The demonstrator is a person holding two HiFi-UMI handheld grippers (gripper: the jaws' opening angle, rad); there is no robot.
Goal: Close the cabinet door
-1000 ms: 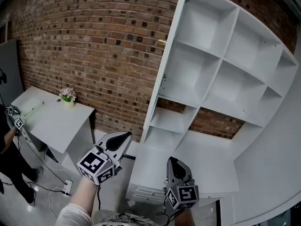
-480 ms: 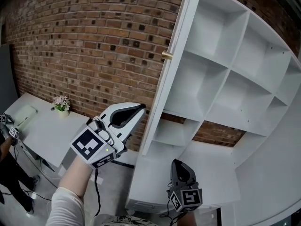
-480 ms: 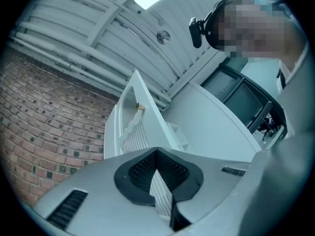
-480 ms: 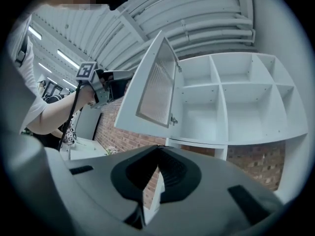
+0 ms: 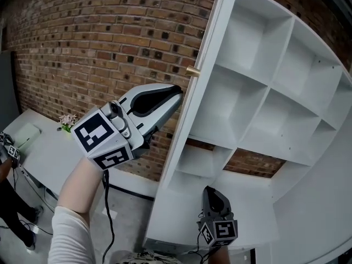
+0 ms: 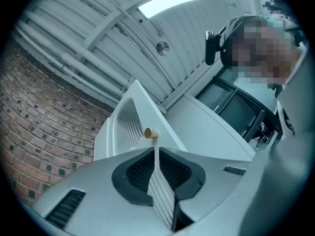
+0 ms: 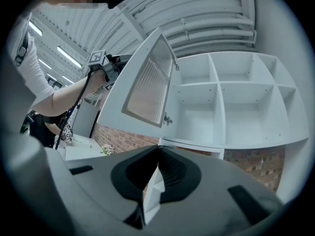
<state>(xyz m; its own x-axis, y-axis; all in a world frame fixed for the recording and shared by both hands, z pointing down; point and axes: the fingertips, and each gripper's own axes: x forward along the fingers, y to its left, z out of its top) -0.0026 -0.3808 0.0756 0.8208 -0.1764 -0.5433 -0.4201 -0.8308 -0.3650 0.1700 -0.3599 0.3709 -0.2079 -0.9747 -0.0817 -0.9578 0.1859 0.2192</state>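
**Left gripper** (image 5: 177, 95): jaws a narrow slit apart and just been opening, with nothing between them. The tips are tilted upward, near the knob (image 5: 192, 70) and slightly below it, not touching.

**Right gripper** (image 5: 209, 190): jaws together and empty. It is held low in front of the cabinet (image 5: 258, 87), well apart from the door.

**Knob**: small, brass-coloured and round-ended. It stands out from the door's outer face close to the free edge.

**Cabinet door** (image 5: 190, 109): a white frame around a ribbed, see-through panel (image 7: 147, 82). It is hinged on the cabinet's left side and swung wide open, so the head view shows it edge-on. A hinge (image 7: 168, 119) shows at its lower inner corner.

**Handling (judged)**
- The door is probably light and stiff, and should swing freely on its hinges.
- The panel may be glass, so it is best kept clear of the jaws.
- The knob is smooth and small, so a pinch there could slip.
- A flat push on the frame beside the knob, far from the hinges, should turn the door with least effort.
- Easing off near the end would avoid a slam.

**Cabinet**: white, with open, empty compartments.

**Surroundings**: a brick wall (image 5: 110, 37) behind, and to the left a white table (image 5: 44, 153) bearing a small flower pot (image 5: 67, 121).
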